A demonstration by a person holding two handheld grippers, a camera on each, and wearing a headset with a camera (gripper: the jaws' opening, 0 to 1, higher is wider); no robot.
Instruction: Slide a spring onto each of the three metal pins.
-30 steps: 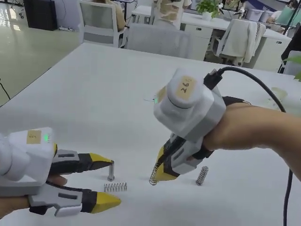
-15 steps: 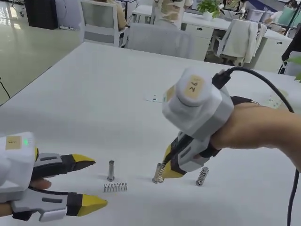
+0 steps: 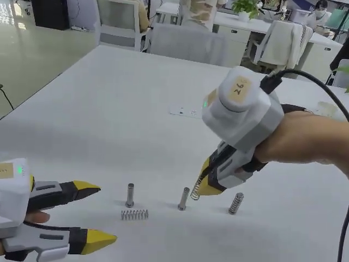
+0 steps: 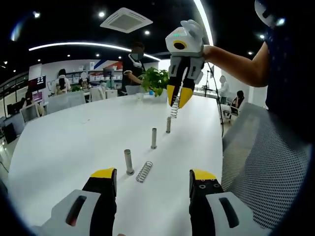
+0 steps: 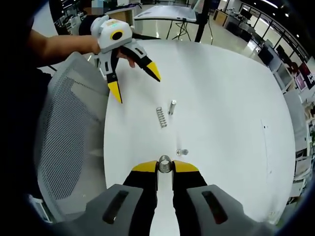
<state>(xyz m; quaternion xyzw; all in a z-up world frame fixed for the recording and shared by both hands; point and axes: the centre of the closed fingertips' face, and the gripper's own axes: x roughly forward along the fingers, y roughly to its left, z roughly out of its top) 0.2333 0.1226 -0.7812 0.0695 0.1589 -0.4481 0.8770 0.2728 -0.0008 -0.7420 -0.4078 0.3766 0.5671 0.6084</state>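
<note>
My right gripper pinches a spring just by the middle pin, near the table's front edge; my left gripper gapes wide beside the loose spring.

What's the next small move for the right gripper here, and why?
Probably nudge the right gripper to line its held spring over the bare middle pin, then lower: the spring's end hangs just beside that pin's top, not yet on it.

2 bare pins, 1 flat spring
</note>
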